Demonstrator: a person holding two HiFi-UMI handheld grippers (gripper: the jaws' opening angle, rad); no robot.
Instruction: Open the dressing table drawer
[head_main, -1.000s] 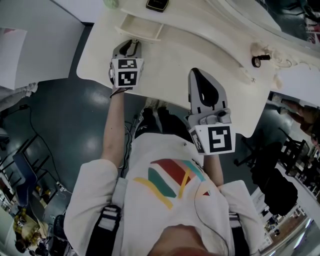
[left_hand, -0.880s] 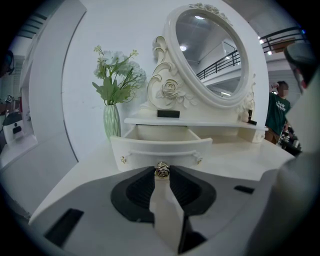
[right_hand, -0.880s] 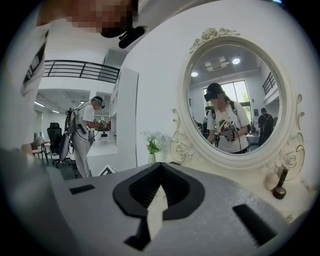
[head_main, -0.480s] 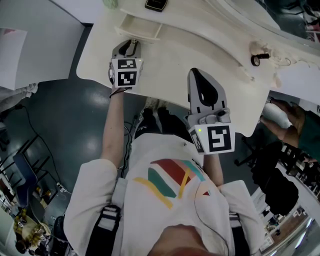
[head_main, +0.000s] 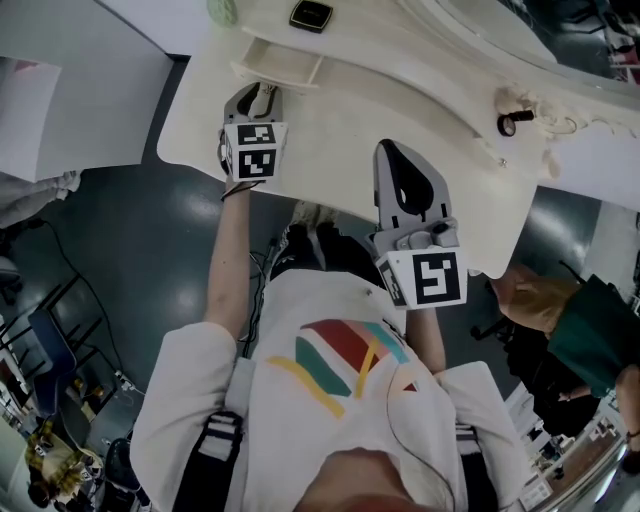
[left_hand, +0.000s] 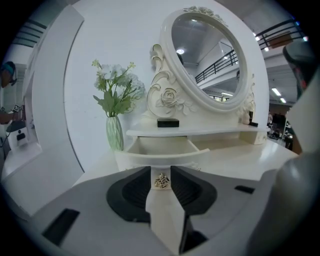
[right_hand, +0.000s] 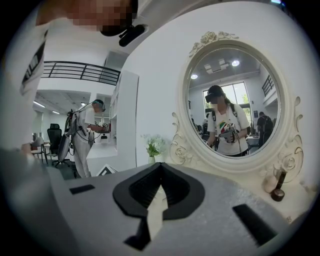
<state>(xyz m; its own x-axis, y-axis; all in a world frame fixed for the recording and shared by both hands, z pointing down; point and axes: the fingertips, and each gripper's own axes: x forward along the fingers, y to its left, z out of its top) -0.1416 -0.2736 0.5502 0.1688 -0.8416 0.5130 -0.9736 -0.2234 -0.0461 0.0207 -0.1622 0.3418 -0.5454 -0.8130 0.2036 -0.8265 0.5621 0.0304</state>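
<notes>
Directly ahead of the left gripper (left_hand: 161, 174), the drawer (left_hand: 162, 146) stands pulled out from under the shelf (left_hand: 200, 132), its hollow exposed. The opening looks essentially done, with only release and withdrawal left. The gilt knob (left_hand: 161, 181) on the drawer front sits between the jaws, which are opening, the pads seemingly just clear of it. The right gripper (right_hand: 160, 169), jaws together on nothing, hovers well to the drawer's right.

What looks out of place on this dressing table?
Nothing is spilled or broken. Only the drawer stands pulled out; the left gripper has its jaws opening around the gold knob.
</notes>
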